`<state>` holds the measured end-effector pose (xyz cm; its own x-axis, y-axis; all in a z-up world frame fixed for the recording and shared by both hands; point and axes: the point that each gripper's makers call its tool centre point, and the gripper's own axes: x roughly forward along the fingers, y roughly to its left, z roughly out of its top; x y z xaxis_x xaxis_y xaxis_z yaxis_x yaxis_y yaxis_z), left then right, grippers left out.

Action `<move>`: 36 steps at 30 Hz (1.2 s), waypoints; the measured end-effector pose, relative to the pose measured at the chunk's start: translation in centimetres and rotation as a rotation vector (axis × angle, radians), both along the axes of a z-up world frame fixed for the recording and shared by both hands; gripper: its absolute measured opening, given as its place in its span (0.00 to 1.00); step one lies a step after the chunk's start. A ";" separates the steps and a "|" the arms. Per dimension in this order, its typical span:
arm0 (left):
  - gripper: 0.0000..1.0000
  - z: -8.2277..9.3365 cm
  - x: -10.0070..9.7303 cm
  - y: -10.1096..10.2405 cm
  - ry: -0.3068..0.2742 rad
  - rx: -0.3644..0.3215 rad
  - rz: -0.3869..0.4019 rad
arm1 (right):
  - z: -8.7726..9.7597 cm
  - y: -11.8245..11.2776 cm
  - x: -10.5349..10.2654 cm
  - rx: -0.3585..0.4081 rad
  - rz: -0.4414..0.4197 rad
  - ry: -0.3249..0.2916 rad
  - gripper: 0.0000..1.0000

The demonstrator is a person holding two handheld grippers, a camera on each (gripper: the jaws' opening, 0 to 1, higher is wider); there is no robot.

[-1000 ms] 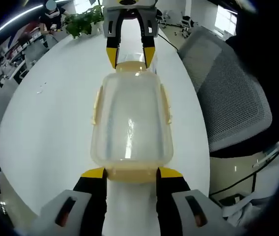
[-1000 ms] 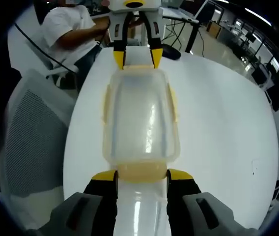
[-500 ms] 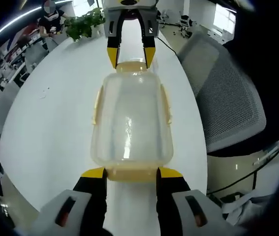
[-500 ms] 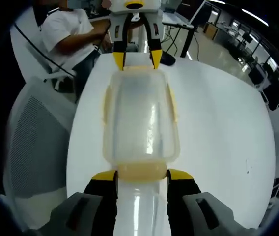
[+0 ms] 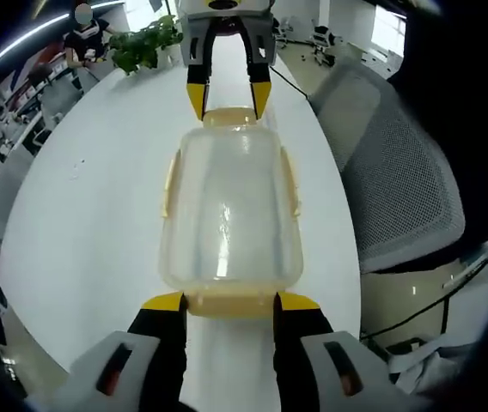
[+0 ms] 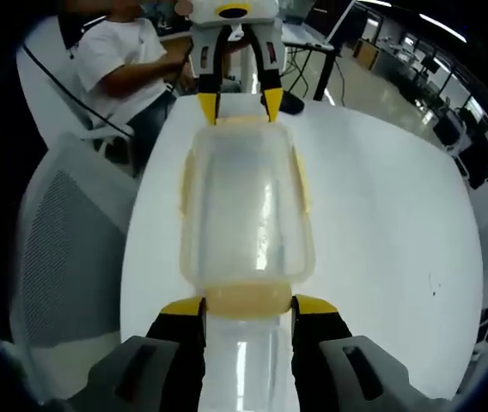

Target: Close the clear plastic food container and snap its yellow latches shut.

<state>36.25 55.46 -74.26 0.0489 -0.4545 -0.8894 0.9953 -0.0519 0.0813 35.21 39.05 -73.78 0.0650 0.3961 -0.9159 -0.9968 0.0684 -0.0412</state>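
Claws (image 5: 228, 302) (image 6: 247, 309) (two) flanking one container (image 5: 229, 210)

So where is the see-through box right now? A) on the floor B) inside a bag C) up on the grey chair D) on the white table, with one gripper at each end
D: the clear container sits on the white table, with the left gripper at its near end latch and the right gripper at the far end.
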 end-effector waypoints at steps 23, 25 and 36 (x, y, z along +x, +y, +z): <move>0.38 -0.3 -0.7 -4.4 0.010 0.002 -0.004 | -0.2 -4.4 -0.9 -0.003 -0.011 0.011 0.38; 0.38 -0.3 -0.8 -4.9 0.014 0.000 -0.006 | -0.2 -4.9 -1.0 -0.003 -0.012 0.014 0.38; 0.38 -0.5 -0.8 -6.9 0.024 0.004 -0.012 | -0.4 -6.9 -1.1 0.001 -0.029 0.019 0.38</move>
